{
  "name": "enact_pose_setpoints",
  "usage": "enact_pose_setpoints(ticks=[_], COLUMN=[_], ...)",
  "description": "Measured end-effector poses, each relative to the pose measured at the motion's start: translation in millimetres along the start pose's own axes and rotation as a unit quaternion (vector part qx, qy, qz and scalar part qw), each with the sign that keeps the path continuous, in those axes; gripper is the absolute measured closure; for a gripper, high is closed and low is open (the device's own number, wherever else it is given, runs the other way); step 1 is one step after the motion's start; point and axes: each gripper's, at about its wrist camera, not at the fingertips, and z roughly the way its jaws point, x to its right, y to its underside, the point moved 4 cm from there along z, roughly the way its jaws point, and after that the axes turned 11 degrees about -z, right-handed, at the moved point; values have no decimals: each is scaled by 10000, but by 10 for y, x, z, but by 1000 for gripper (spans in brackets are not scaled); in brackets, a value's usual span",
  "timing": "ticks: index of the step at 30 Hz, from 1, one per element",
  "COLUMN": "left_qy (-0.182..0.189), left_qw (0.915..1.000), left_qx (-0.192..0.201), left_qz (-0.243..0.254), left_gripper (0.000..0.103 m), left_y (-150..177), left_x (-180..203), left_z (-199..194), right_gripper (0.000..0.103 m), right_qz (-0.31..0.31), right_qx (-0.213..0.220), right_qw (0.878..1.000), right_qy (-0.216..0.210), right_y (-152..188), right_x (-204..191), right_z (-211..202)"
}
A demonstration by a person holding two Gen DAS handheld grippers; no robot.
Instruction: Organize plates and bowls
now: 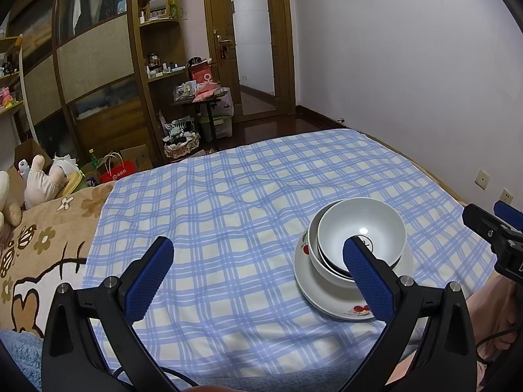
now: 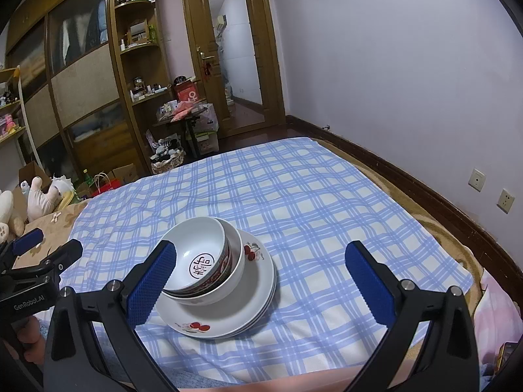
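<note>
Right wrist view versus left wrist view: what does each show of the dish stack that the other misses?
Only the right wrist view shows the red character mark inside the top bowl, that bowl's patterned outer band, and edges of several stacked plates. Only the left wrist view shows the stack's other side, where a cherry print marks the lower bowl; there the top bowl's mark is mostly hidden by a finger. Both show nested bowls on cherry-print plates on the checked cloth, with the left gripper and right gripper open and empty.
</note>
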Motion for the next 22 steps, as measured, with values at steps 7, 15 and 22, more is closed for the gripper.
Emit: enact_pose_setpoints(ticks=[7,15,22], left_qy=[-5,-14,-28], left_qw=[10000,10000,10000], left_qx=[-6,10,-10], left_qz=[-2,14,6], left_gripper=[1,1,1], left_y=[15,15,34], left_x=[-11,-17,-30], left_z=[0,-1,0], right_gripper=[0,0,0], right_qz=[14,11,14], right_qx=[0,-1,-11], right_qw=[10000,10000,10000], right_qy=[-25,-31,-22], right_y=[0,1,12], right_x=[-3,1,-19], right_z=[-3,1,-2])
